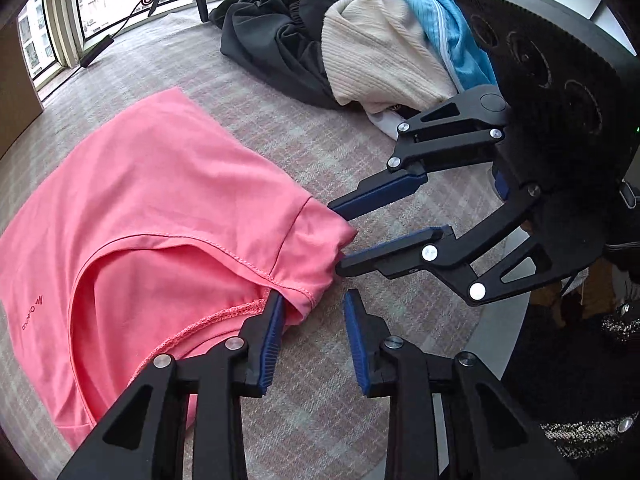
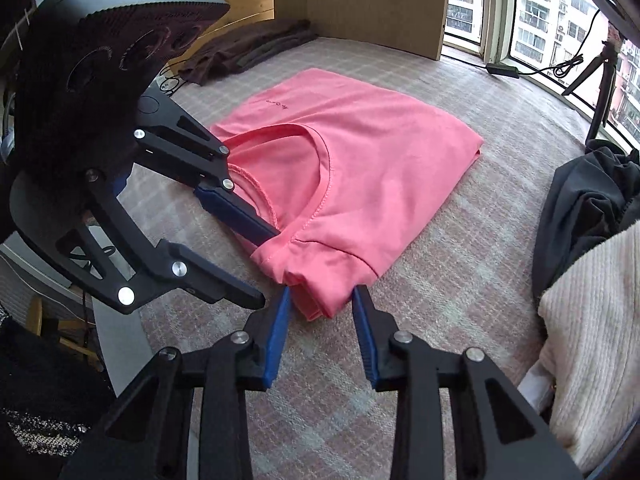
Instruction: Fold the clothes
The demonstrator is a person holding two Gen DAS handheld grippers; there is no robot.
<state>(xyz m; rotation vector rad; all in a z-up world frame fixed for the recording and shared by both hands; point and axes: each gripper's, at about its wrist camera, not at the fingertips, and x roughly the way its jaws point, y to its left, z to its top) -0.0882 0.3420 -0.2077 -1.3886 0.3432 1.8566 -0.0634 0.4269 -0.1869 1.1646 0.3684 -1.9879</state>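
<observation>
Pink jersey, smooth and thin, made up the folded T-shirt that lay flat on a plaid-woven cloth in pale pink and grey covering the surface. Its curved neckline, edged with overlock stitching, faced both grippers, and a small dark logo sat on the chest, beyond the collar from the fingers.

The right gripper pointed steeply down at the shirt's near corner. Its two blue ribbed fingers stood apart on either side of the bunched shoulder fold; the fabric sat between them at the tips, but no pad visibly pressed it, so the jaws were parted rather than clamped. In the left wrist view the same gripper came in from the right, its black angular linkage studded with silver rivets.

The left gripper sat just beside it. One blue finger lay against the collar's hem and the other stood over bare cloth, clear of the shirt; the jaws were open, holding nothing. In the right wrist view its upper finger reached onto the neckline.

Beyond the right fingers lay a loose heap: a dark grey garment, a cream ribbed knit and a bright blue piece. Past the shirt from the right gripper, a brown folded stack rested near a wooden panel.
</observation>
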